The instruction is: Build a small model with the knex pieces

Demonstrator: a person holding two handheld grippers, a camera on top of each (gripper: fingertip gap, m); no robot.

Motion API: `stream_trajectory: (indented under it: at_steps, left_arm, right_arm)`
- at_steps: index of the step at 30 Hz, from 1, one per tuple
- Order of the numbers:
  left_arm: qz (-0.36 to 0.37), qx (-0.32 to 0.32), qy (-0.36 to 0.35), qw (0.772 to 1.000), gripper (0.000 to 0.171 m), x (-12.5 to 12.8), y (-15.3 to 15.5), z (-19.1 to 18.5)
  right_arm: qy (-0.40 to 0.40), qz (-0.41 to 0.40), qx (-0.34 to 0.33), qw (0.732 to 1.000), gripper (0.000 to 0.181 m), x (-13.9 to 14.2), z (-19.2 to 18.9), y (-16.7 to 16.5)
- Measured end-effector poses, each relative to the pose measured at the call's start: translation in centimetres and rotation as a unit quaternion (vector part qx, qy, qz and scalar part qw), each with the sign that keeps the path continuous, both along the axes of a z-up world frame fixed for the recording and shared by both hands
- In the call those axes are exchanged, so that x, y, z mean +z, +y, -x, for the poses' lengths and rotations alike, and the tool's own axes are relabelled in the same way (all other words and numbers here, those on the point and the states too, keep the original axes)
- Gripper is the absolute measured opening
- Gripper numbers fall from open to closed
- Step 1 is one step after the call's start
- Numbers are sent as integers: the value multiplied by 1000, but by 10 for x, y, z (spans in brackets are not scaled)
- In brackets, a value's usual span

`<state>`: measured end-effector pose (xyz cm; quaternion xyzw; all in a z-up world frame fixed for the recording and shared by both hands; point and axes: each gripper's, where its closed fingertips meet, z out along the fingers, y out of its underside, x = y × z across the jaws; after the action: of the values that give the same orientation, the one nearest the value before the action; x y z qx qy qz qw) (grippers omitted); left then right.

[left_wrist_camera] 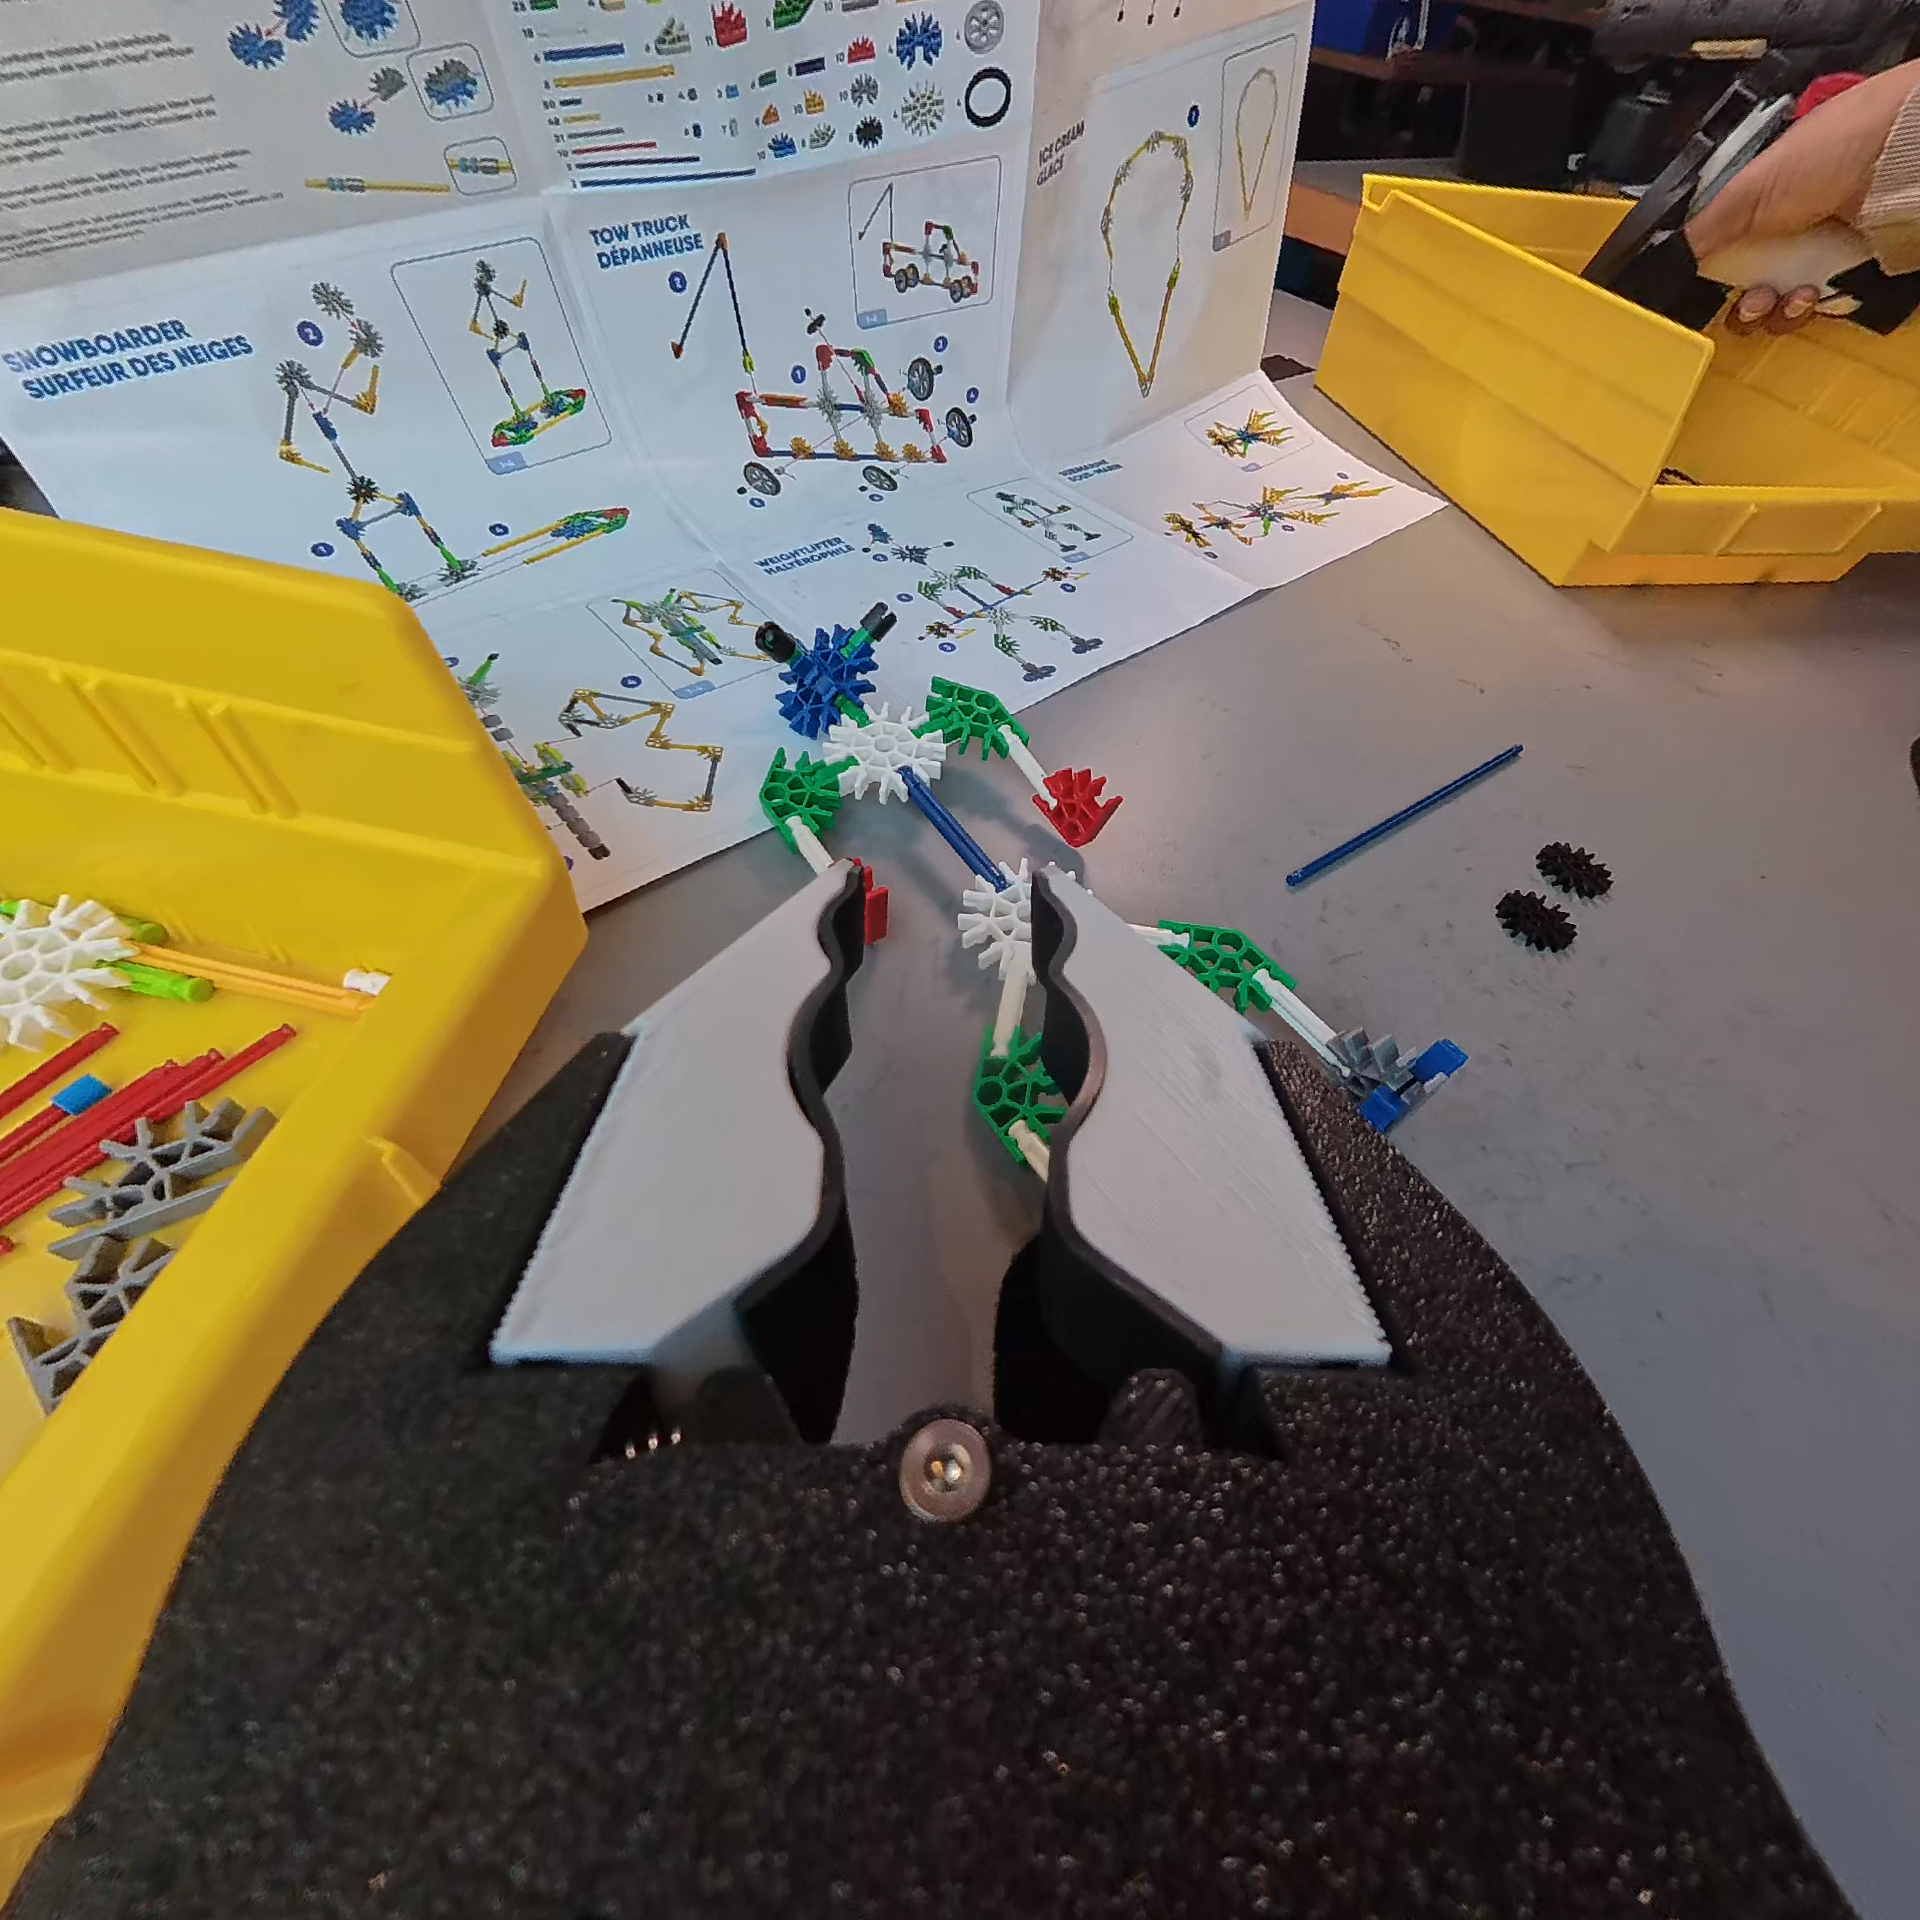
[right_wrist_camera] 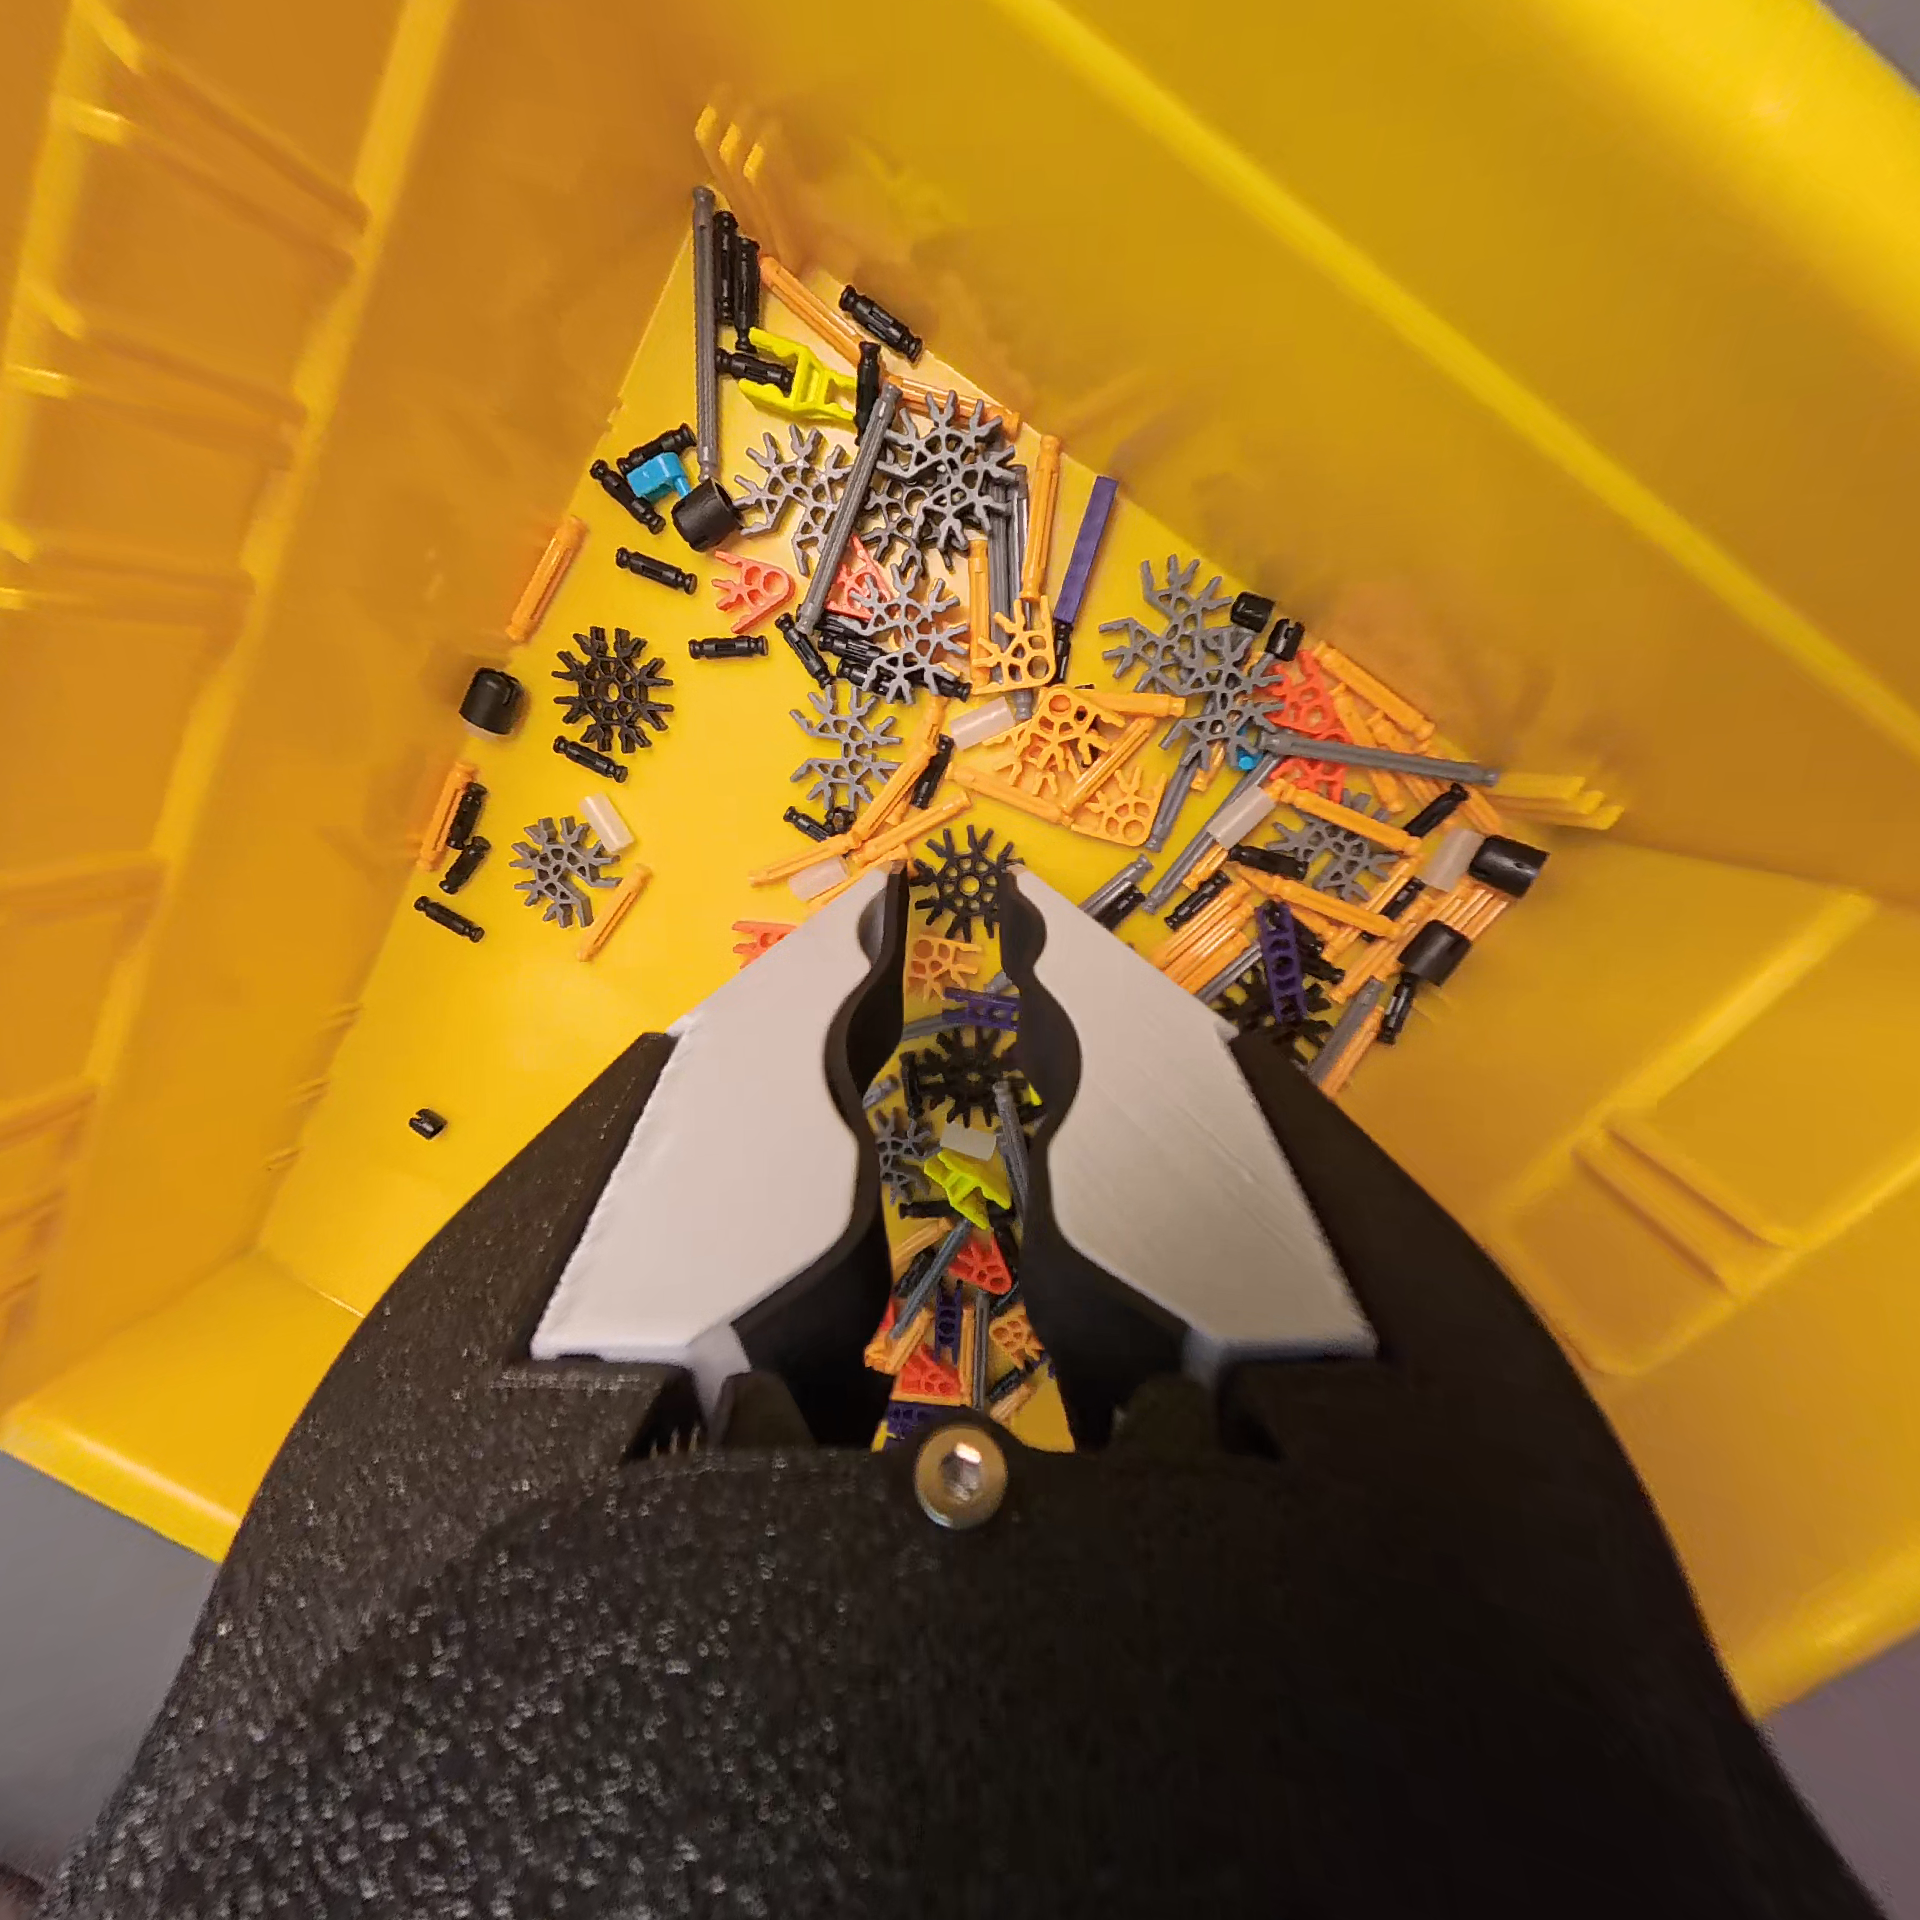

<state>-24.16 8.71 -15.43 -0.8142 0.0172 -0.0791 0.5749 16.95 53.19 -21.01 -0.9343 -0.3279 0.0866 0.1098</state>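
— Rod-and-connector model [left_wrist_camera: 935, 821] lies on the bench [left_wrist_camera: 1558, 1143]; left gripper [left_wrist_camera: 951, 894] over it, jaws partly open, empty.
— Right gripper [right_wrist_camera: 954, 883]?
— Inside the yellow bin [right_wrist_camera: 1351, 312], jaws slightly apart around a black snowflake connector [right_wrist_camera: 966, 883].

On the desk [left_wrist_camera: 1558, 1299], the toy figure [left_wrist_camera: 914, 769] sprawls across the middle, hemmed by a yellow bin [left_wrist_camera: 343, 831] at the left edge and the propped sheet [left_wrist_camera: 644, 343] behind. Bare surface lies right, past a blue rod [left_wrist_camera: 1403, 816] and two black cogs [left_wrist_camera: 1553, 894]. The far bin [right_wrist_camera: 1351, 312] has steep walls; loose pieces [right_wrist_camera: 1039, 707] crowd its floor, sparser toward its left wall.
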Motion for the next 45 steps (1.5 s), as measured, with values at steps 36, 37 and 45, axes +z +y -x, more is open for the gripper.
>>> stream_trajectory:
  at_steps: [36, 37, 45]
  left_arm:
    - [-5, -6, 4, 1000, 30, 4, -1, -4]
    - [-5, -7, 5, 1000, 30, 4, -1, -5]
    - [-4, -8, 12, 1000, 30, 4, -1, -6]
  right_arm:
    - [-54, -59, 62, 995, 6, 4, 0, -3]
    - [-51, -67, 58, 995, 11, 7, 1, -1]
    - [-55, -58, 7, 997, 21, 1, -11, 9]
